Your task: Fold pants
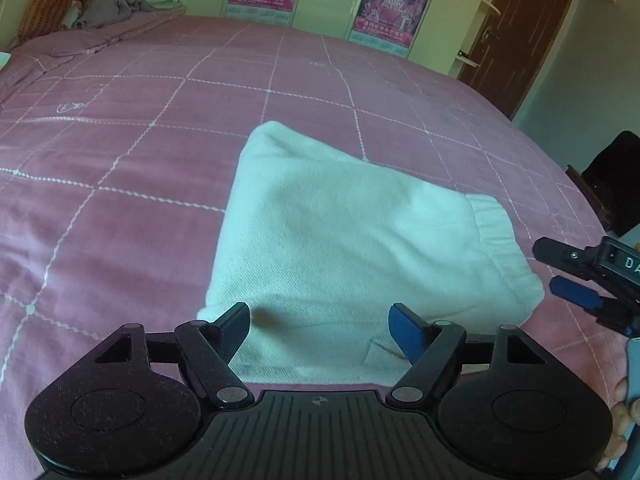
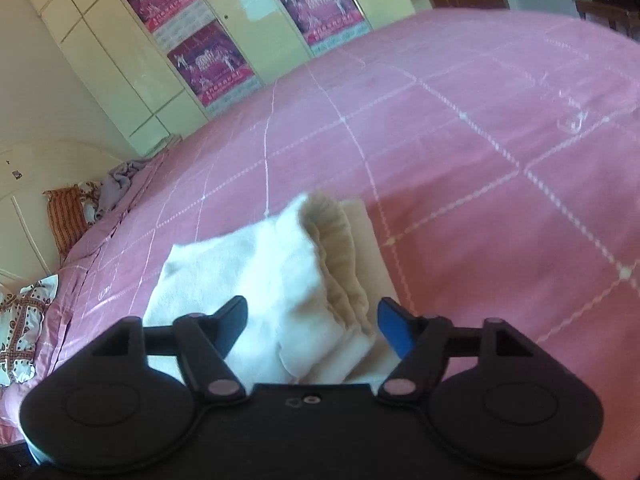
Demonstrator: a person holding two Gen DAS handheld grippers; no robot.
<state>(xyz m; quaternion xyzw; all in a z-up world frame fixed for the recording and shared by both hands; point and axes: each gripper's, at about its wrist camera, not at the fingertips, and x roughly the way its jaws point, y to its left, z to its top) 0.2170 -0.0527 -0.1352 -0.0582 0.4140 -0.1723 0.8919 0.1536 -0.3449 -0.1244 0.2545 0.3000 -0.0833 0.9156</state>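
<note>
Left gripper: jaws spread wide, holding nothing, poised over the pants' near edge.
Right gripper: jaws equally wide, empty, at the waistband end; also seen at the right margin of the left view.
Pants: white, soft twill weave, folded into a compact slab; gathered elastic waistband on its right side, layers stacked.
Bedspread: pink, white stitched grid, mostly flat; broad open cloth left of and beyond the pants.
Pillow: orange, at far corner.
Wardrobe: glossy cream doors, purple posters.
</note>
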